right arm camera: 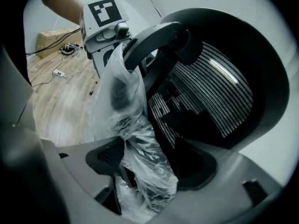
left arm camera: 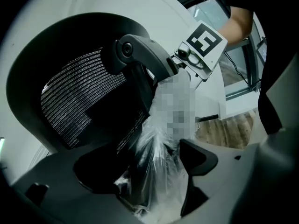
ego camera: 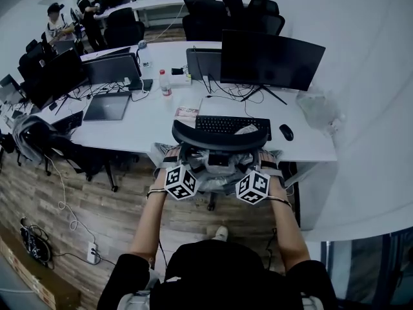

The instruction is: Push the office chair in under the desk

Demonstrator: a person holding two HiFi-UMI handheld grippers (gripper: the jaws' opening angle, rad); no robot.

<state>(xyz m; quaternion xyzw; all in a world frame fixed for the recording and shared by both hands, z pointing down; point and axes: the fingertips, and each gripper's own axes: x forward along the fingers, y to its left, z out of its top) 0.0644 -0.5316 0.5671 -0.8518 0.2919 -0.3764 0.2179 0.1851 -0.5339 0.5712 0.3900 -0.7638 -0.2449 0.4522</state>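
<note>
The black mesh office chair (ego camera: 219,137) stands in front of the white desk (ego camera: 142,131), its back facing me and its seat partly under the desktop. Clear plastic wraps the back's support frame (left arm camera: 156,143). My left gripper (ego camera: 182,163) is on the left side of that frame, and my right gripper (ego camera: 256,165) is on the right side. In the left gripper view the jaws (left arm camera: 145,167) close around the wrapped frame beside the mesh (left arm camera: 79,101). In the right gripper view the jaws (right arm camera: 149,162) hold the wrapped frame (right arm camera: 140,143) the same way.
On the desk are a keyboard (ego camera: 226,124), a mouse (ego camera: 286,132), a monitor (ego camera: 271,60), a bottle (ego camera: 166,82) and a laptop (ego camera: 106,106). Another chair with a jacket (ego camera: 35,137) stands to the left. Cables and a power strip (ego camera: 92,252) lie on the wooden floor. People (ego camera: 58,24) stand far back.
</note>
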